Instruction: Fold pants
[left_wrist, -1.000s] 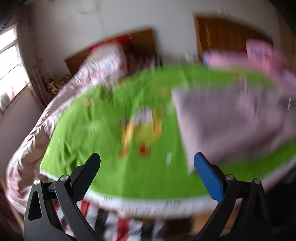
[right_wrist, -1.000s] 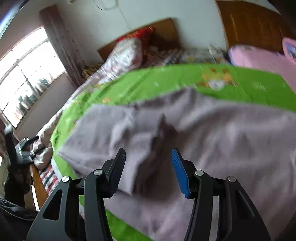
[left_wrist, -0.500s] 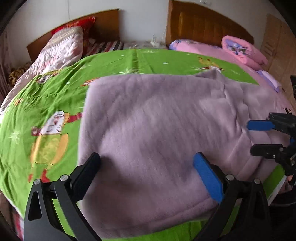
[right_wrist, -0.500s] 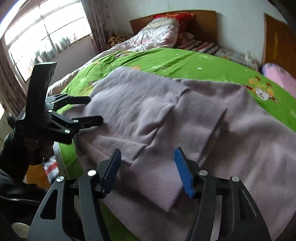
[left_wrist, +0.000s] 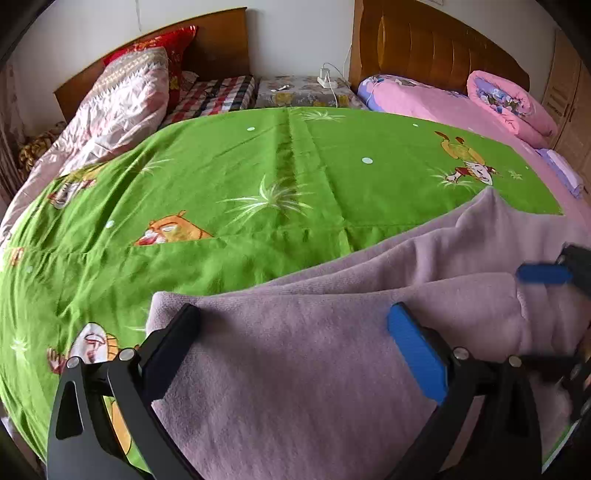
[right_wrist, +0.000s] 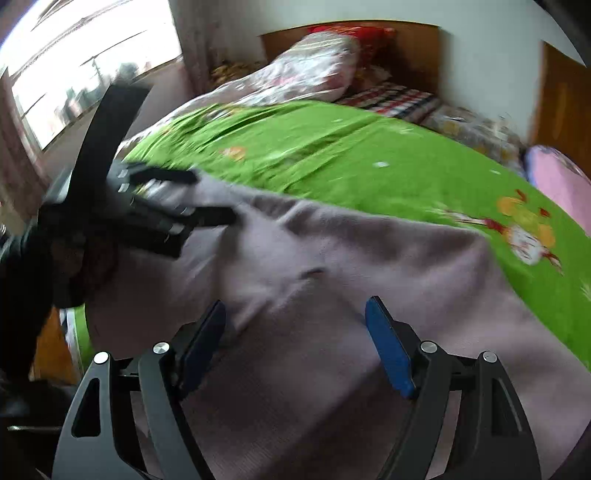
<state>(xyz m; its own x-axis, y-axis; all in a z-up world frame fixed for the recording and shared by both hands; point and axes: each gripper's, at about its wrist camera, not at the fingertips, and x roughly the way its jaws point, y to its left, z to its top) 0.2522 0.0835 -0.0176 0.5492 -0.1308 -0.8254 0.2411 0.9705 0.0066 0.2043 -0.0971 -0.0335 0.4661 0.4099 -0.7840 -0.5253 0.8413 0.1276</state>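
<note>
Pants (left_wrist: 332, 369) lie partly folded on green sheet (left_wrist: 258, 177). Left gripper (left_wrist: 295, 343) wide, empty; right gripper (right_wrist: 295, 332) opening, nothing clamped. Next: grasp hem, fold over.

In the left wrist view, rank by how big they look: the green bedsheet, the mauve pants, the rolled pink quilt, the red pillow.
1. green bedsheet
2. mauve pants, inflated by nearness to the camera, so its true rank against the sheet is unsure
3. rolled pink quilt
4. red pillow, partly hidden, so its rank against the quilt is unsure
</note>
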